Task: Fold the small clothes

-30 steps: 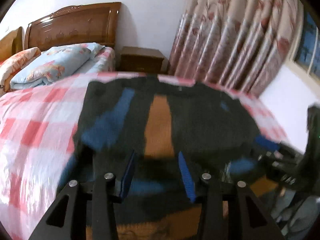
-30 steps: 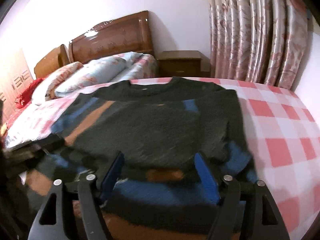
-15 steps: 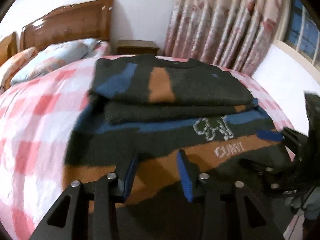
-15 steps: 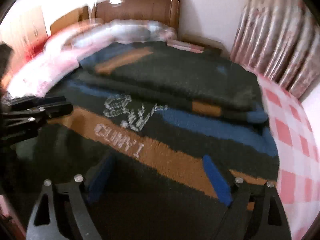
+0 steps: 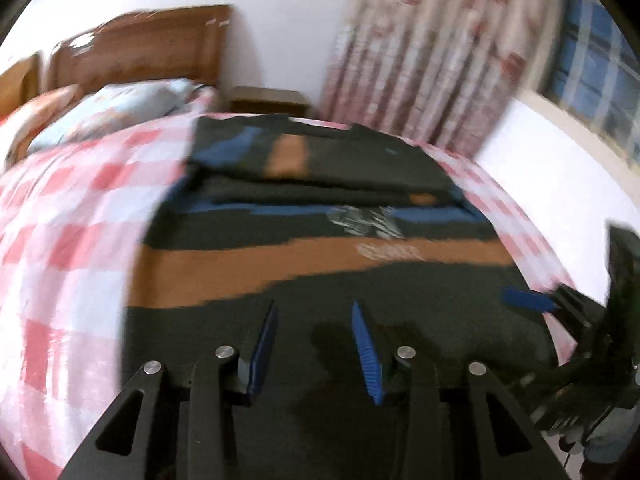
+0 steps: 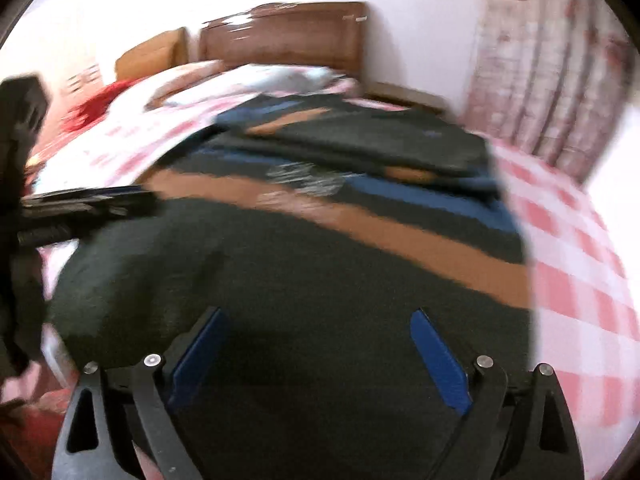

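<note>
A dark sweater with blue and orange stripes and pale lettering lies flat on the pink checked bedspread. Its sleeves are folded across the upper part. My left gripper hovers over the plain dark lower part of the sweater, jaws apart with nothing pinched between them. In the right wrist view my right gripper stands wide open above the same lower part of the sweater, more toward its right side. Each gripper shows in the other's view: the right gripper at the sweater's right edge, the left gripper at its left edge.
A wooden headboard and pillows stand at the far end of the bed. A nightstand and floral curtains lie beyond, with a window at the right. Something red lies by the pillows.
Both grippers have drawn back from the folded upper part toward the near hem, so more of the sweater shows. The left jaws have narrowed a little.
</note>
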### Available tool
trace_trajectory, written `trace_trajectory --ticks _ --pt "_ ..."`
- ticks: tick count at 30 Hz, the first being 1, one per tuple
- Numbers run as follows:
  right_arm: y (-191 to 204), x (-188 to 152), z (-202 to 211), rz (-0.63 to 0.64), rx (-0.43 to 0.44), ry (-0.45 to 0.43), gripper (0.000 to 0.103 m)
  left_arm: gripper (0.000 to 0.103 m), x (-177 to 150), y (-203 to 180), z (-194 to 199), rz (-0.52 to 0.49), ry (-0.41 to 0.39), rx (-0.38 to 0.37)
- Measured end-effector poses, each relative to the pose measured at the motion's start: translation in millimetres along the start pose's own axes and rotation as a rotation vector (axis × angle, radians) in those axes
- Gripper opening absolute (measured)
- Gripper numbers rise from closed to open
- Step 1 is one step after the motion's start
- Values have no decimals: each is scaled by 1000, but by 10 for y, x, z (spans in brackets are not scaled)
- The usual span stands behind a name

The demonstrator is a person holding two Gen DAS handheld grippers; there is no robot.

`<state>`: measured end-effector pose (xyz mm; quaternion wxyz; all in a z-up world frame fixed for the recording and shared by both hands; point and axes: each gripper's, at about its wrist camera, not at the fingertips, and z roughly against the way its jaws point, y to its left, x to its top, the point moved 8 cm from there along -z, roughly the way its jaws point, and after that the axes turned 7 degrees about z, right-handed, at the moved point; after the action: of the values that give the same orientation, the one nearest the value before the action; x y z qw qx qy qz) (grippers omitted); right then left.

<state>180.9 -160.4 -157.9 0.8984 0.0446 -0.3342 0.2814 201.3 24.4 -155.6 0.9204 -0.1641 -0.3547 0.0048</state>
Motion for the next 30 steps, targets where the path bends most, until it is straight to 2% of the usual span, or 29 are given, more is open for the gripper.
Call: trace_trajectory --ticks 2,4,7,11,13,17,19,21,24,27,28,30 --pt "84 -99 -130 50 -16 57 103 38 -121 -77 -184 -54 58 24" --pt "37 -139 -129 33 14 27 103 38 -165 -93 -177 -111 35 35" --pt "-65 -312 -41 50 19 74 103 39 -219 -22 -75 -164 41 71" --pt "-221 -637 175 39 29 22 103 38 -400 112 138 -155 0 29" --pt "-237 -689 225 39 27 19 103 38 -406 178 163 -148 -10 9" --pt "-192 -550 230 13 -2 87 103 37 -369 158 140 -140 30 74" --pt "-84 -380 359 30 7 31 103 37 -324 25 175 -125 35 42" --pt "61 -198 350 71 10 -10 103 38 -232 -132 222 -137 6 12" --pt "294 -38 91 167 -10 19 103 38 -109 -240 89 -153 8 55" --pt "431 -45 -200 163 25 53 103 38 -200 -183 -180 -123 84 74" --pt "420 -50 -211 133 40 33 103 38 -218 -194 -162 -149 46 75" --pt "350 -111 -199 114 55 37 103 39 -302 -208 -113 -215 23 91"
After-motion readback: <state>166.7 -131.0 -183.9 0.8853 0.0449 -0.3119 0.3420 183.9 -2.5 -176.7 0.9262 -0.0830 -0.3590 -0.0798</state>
